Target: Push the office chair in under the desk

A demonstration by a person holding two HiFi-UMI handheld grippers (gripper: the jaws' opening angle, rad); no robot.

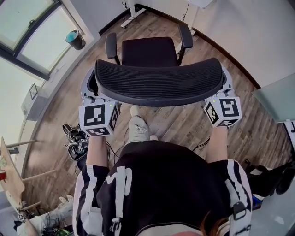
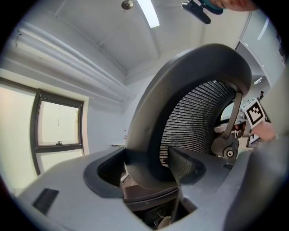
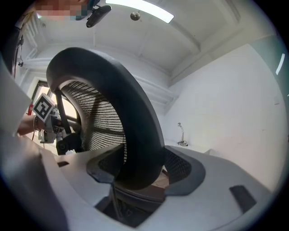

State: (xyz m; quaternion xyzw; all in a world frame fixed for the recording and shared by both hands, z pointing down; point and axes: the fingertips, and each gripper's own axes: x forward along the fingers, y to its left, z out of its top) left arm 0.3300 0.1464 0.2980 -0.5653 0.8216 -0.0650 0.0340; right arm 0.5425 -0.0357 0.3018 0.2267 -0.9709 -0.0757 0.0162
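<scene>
A black office chair stands on the wood floor in front of me, its mesh backrest nearest and its seat beyond. My left gripper is shut on the backrest's left end. The thick rim sits between the jaws of the left gripper. My right gripper is shut on the right end, where the rim fills the gap of the right gripper. A white desk leg and a corner of the desktop show at the far top edge, past the chair.
The chair's armrests point toward the far wall. A bin stands by the window at the left. Cables and gear lie on the floor at my left foot. A grey tabletop and a black bag are on the right.
</scene>
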